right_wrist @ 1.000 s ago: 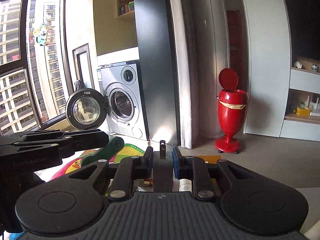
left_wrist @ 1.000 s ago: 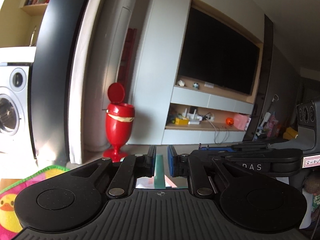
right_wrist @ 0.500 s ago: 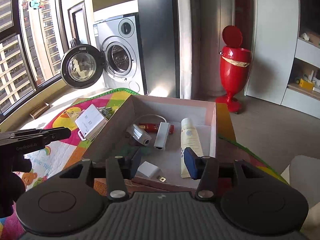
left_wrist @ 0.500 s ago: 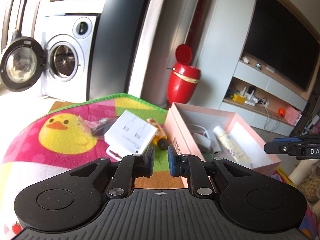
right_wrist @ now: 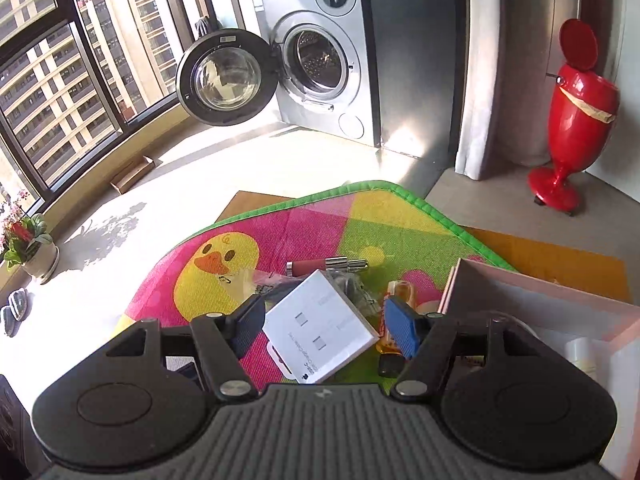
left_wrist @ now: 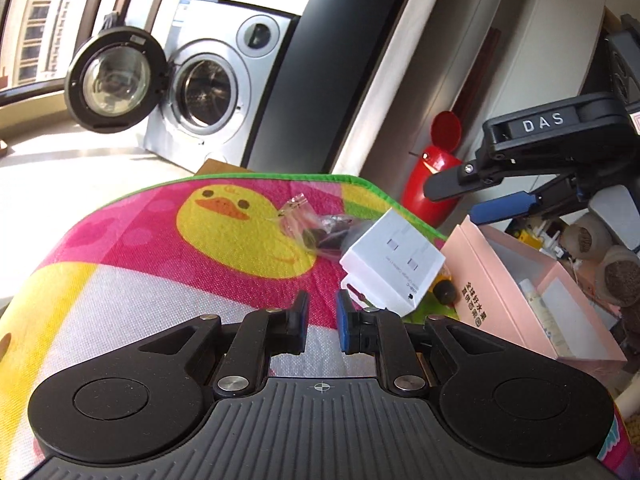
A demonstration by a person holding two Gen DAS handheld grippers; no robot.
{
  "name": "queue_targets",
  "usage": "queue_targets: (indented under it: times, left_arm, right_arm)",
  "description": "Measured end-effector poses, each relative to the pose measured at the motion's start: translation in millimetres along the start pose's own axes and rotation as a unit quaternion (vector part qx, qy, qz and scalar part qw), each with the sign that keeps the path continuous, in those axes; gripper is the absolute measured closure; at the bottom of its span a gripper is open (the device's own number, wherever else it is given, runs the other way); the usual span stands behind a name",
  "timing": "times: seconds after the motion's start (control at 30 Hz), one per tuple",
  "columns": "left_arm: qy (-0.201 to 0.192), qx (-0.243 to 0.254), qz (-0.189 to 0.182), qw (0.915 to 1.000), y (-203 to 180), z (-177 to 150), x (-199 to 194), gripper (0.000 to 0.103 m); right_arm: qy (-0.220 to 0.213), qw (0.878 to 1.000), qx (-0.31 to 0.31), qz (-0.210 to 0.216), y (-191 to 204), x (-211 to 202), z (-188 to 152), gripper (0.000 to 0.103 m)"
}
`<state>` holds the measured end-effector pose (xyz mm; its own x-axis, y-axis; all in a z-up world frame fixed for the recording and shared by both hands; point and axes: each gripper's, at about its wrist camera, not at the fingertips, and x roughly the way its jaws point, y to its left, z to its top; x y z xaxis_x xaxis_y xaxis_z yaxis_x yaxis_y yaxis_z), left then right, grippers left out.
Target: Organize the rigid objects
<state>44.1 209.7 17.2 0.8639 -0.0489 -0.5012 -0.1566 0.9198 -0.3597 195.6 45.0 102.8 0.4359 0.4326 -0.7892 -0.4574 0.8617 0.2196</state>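
The right gripper (right_wrist: 322,330), jaws just opened, now brackets the white box (right_wrist: 320,326) ungripped; the left gripper (left_wrist: 321,316) stays clenched, empty.

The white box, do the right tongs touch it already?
Apart. In the right wrist view the white box lies between the open right tongs, which have just been opening; mat shows between each pad and the box.

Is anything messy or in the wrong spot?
Yes. A white box, a red tube and a crinkly clear bag lie jumbled on the duck mat, outside the pink box.
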Motion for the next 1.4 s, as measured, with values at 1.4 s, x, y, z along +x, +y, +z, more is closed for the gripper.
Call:
queue_targets:
  times: [1.4]
  left_arm:
    - [0.031, -0.041, -0.061, 0.9968, 15, -3, -11, 0.087]
  right_arm:
    - [0.137, 0.969, -0.166, -0.120, 34, 60, -23, 0.075]
